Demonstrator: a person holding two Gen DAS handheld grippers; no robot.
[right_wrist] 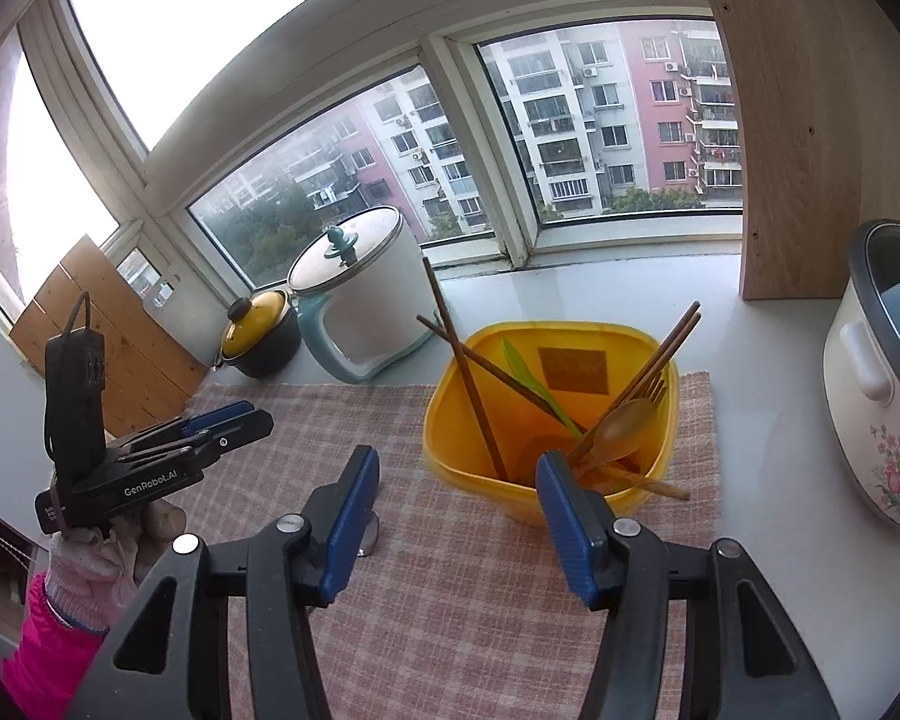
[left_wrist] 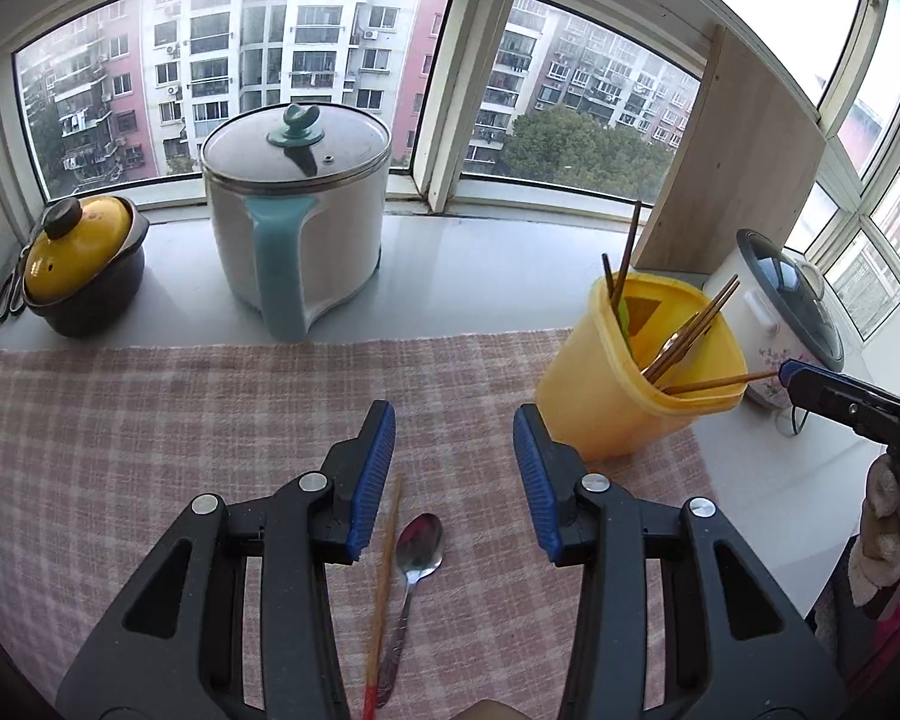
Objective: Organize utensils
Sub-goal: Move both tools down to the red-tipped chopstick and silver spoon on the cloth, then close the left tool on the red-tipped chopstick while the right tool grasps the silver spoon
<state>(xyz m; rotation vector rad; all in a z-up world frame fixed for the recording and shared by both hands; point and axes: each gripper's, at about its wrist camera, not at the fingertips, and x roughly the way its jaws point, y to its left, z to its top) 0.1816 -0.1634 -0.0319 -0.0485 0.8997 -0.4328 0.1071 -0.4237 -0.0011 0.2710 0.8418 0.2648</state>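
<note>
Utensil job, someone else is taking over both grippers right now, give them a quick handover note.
Left gripper: open, empty, over the checked cloth.
Right gripper: open, empty, at the near rim of the yellow bin.
Done: several chopsticks, a wooden spoon, a wooden fork and a green utensil are in the bin.
Left: a metal spoon and a single chopstick lie side by side on the cloth, between the left fingers. Pick those up and drop them in the bin.
</note>
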